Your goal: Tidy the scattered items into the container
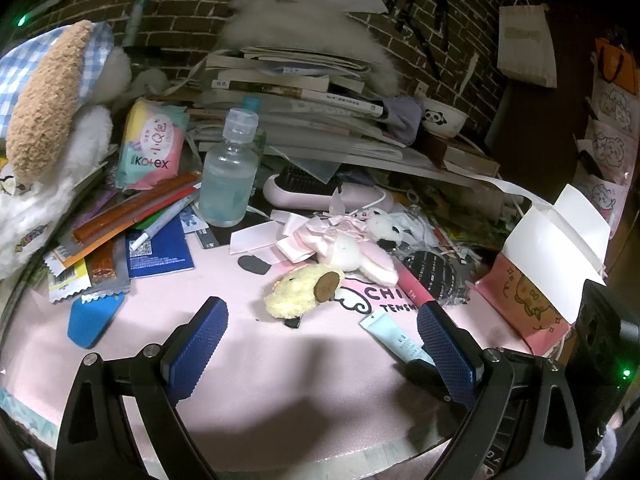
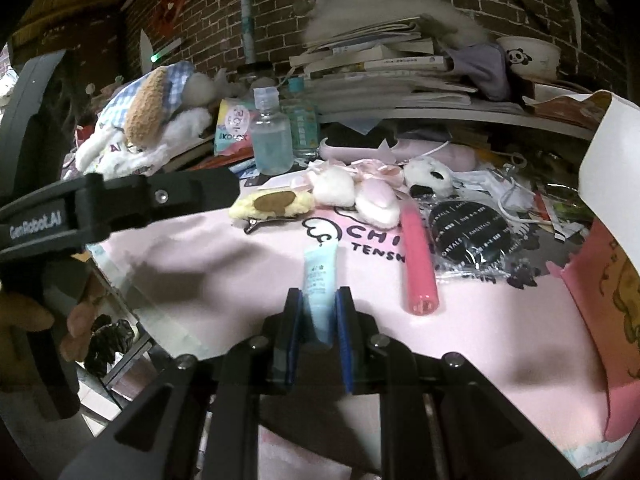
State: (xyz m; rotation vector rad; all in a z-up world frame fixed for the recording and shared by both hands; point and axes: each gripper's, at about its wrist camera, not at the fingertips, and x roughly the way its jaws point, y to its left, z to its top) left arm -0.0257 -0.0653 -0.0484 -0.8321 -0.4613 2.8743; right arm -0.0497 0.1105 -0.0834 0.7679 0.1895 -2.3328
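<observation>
Right wrist view: the right hand-held gripper (image 2: 319, 320) pinches the cap end of a small blue tube (image 2: 319, 276) lying near the tabletop's (image 2: 500, 320) front edge, likely light, squashy and slick, so that stiffer end suits.

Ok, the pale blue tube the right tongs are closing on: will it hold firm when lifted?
Probably soft: the pale blue tube looks like a squeezable plastic tube, so it may flatten. Its smooth skin could slip between the right tongs. Likely light, being slim.
</observation>
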